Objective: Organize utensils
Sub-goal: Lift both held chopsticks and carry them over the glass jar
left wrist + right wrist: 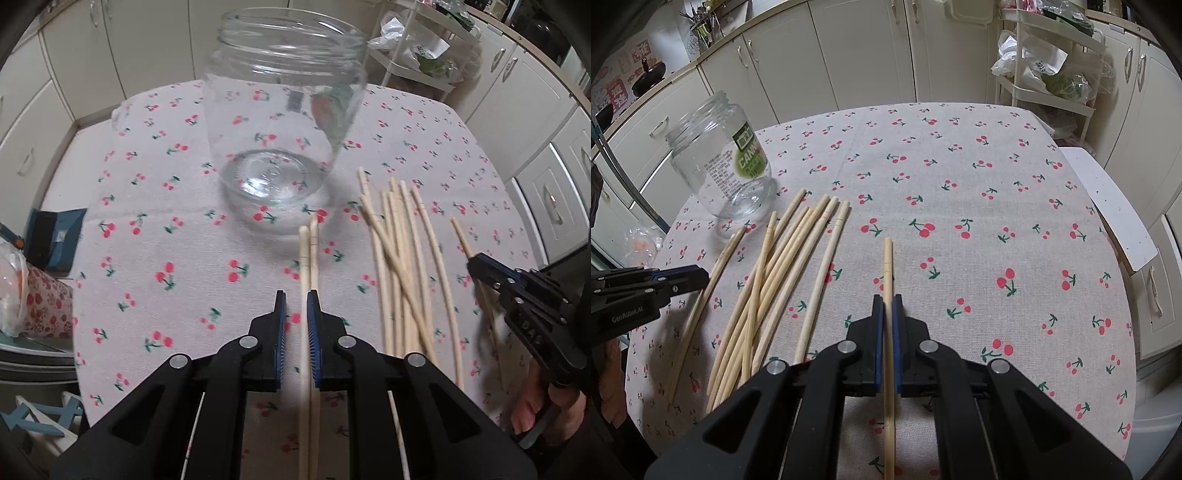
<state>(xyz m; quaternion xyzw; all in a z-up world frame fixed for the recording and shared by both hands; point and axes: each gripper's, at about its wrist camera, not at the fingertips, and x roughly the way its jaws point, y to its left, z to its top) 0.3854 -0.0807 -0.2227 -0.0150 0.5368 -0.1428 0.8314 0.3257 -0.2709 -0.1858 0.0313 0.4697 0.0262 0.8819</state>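
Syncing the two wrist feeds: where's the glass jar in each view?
Left wrist: glass jar fills the upper centre, dead ahead of the left gripper, mouth open, nothing inside.
Right wrist: the jar stands at upper left, green label showing, beyond the left gripper.
Shared landmark: the loose chopstick pile on the cherry-print tablecloth, lying right of the jar in both views.

A clear glass jar (284, 122) stands upright and open-mouthed on the cherry-print cloth, a green label on one side. Just beside it lies a loose, criss-crossed heap of pale wooden chopsticks (775, 280). 2 chopsticks (309, 266) are held together off the cloth, and 1 chopstick (888, 295) apart.
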